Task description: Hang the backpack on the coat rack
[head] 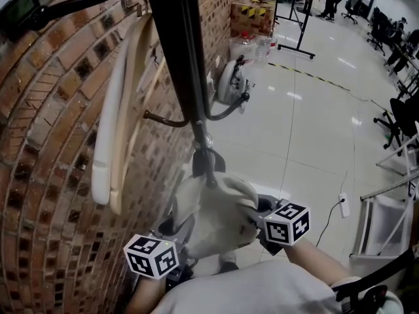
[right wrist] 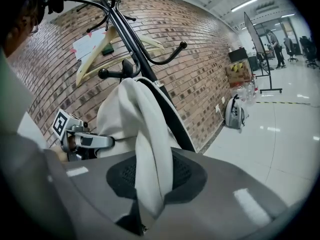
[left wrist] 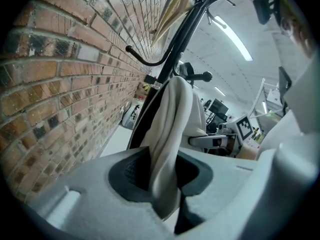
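A beige backpack [head: 213, 218] hangs bunched against the lower part of the black coat rack pole [head: 186, 77], below its curved hooks [head: 160, 118]. My left gripper [head: 177, 237] is shut on a fold of the backpack's fabric [left wrist: 172, 134] at its left side. My right gripper [head: 258, 216] is shut on another fold [right wrist: 135, 129] at its right side. In the left gripper view the jaws [left wrist: 162, 174] pinch the cloth, and the rack [left wrist: 180, 39] rises behind. The right gripper view shows its jaws [right wrist: 150, 176] clamped on the cloth beside the rack [right wrist: 135, 44].
A brick wall [head: 46, 149] stands close on the left. Pale wooden hangers [head: 118, 110] hang from the rack's upper hooks. On the shiny floor are a round white device [head: 229, 80], a cardboard box [head: 252, 15], a power strip [head: 344, 205] and office chairs [head: 399, 120].
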